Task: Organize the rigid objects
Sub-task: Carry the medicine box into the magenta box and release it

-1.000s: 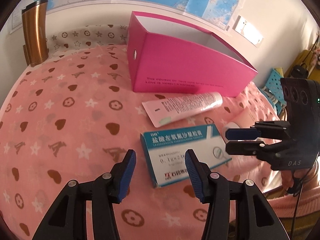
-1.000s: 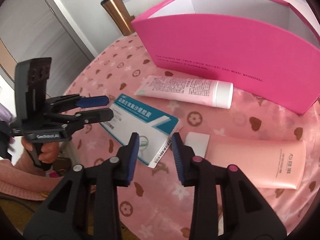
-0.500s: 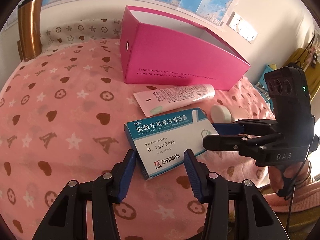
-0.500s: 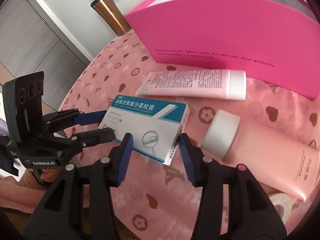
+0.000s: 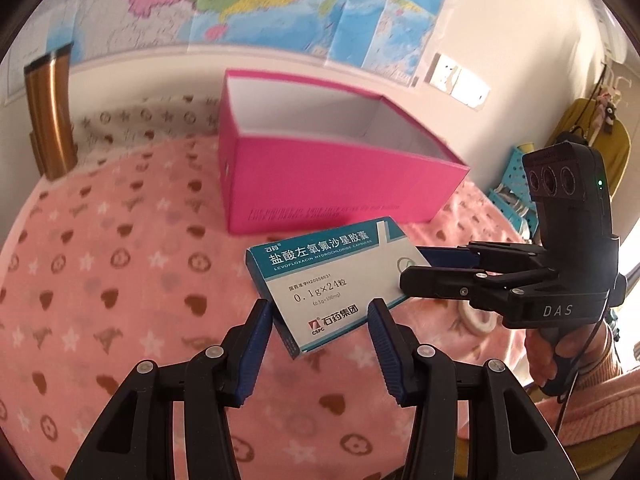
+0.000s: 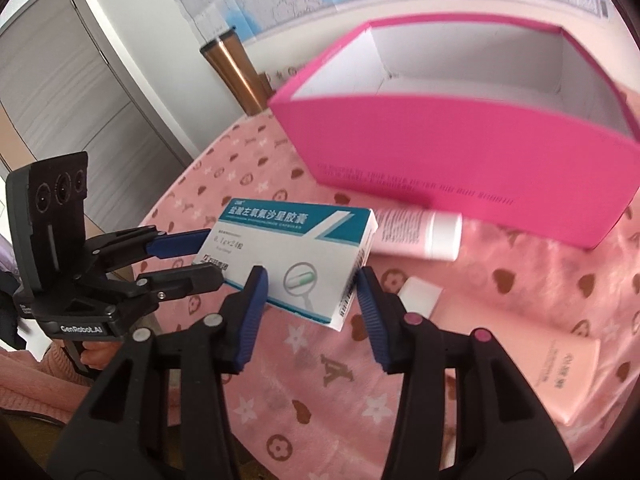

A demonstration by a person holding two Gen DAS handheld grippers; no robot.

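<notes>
1. Medicine box (image 5: 336,280), teal and white, is held in the air above the pink patterned worktop cover (image 5: 120,280), in front of the open pink box (image 5: 340,184).
2. Left tool (image 5: 320,320): blue pads (image 5: 256,336) clamp the box's near end, one on each side.
3. Right tool (image 6: 310,292): pads (image 6: 370,312) bracket the other end of the same box; the near pad touches its edge, and the pads appear to grip it.
4. Pink box is open-topped, its white interior showing no contents in either view.
5. White-capped tube (image 6: 416,236) lies on the cover just before the pink box; larger pink tube (image 6: 520,364) lies nearer, to the right.
6. Copper tumbler (image 5: 52,120) stands upright by the wall, well apart.
</notes>
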